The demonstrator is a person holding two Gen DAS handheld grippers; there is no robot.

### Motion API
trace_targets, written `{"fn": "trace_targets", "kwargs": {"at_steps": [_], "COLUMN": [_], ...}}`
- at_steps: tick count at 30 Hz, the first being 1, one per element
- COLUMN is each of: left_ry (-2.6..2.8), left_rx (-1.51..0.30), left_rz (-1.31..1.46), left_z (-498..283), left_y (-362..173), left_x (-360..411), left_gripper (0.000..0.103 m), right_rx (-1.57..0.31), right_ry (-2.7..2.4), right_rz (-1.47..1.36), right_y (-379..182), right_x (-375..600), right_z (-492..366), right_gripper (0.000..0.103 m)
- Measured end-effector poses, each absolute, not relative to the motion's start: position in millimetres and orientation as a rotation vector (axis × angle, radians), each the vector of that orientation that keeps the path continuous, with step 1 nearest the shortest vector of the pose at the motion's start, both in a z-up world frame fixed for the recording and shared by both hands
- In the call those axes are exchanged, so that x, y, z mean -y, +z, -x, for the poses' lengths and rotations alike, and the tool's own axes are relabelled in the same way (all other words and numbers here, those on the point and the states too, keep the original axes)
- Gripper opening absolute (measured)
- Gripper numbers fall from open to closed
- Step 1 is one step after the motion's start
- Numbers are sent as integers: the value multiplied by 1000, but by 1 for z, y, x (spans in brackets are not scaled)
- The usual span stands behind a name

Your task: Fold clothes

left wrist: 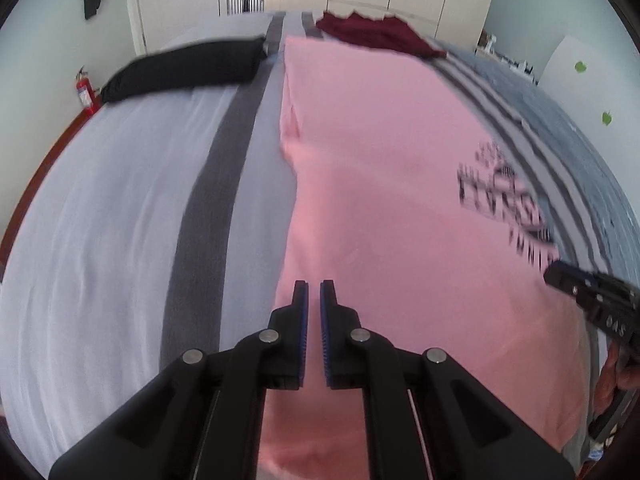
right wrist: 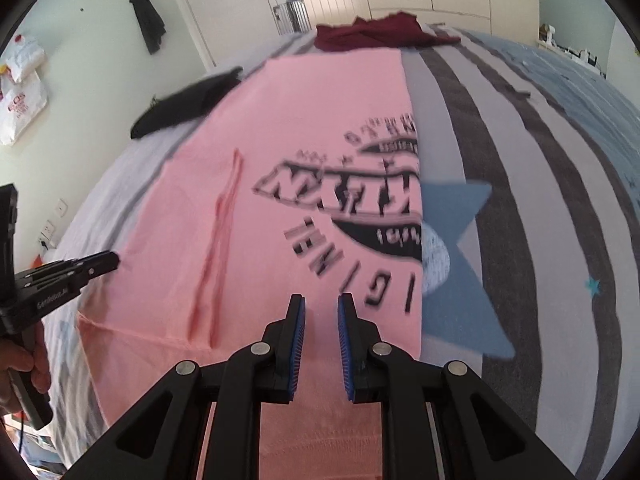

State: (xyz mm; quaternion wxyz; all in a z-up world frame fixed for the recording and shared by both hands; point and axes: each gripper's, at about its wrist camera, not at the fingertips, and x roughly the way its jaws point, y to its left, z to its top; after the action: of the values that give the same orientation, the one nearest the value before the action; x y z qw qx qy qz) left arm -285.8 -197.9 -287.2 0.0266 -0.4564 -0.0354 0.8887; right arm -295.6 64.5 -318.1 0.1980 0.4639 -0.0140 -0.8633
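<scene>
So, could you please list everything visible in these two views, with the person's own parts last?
Pink cotton T-shirt with black print: one, pink, spread flat mid-bed.
Dark red garment: one, maroon, far end of bed.
Black folded garment: one, black, bed's far left.
Grey-striped bed cover: one, pale grey with dark stripes, blue star.
Dark hanging garment: one, on wall.
Red fire extinguisher: one, by wall.
White bags: a few, on wall.
Left gripper: black, blue fingers nearly together, over shirt.
Right gripper: black, narrow gap, over shirt.
</scene>
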Motion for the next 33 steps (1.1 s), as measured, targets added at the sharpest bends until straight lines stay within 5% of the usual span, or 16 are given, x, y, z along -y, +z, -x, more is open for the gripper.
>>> {"fn": "trace_targets", "kwargs": {"at_steps": [9, 33], "left_ry": [2743, 2752], "left_rx": [62, 162], "left_rz": [1394, 1466], "left_z": [370, 284], "left_y": [-305, -310], "left_x": [191, 209], "left_gripper": [4, 6], "right_rx": [59, 61], "right_ry": [-2484, -2468], "right_rz": [-1230, -1274], "right_y": [-316, -337], "right_x": [-49, -71], "right_z": [363, 311], "right_gripper": [15, 16]}}
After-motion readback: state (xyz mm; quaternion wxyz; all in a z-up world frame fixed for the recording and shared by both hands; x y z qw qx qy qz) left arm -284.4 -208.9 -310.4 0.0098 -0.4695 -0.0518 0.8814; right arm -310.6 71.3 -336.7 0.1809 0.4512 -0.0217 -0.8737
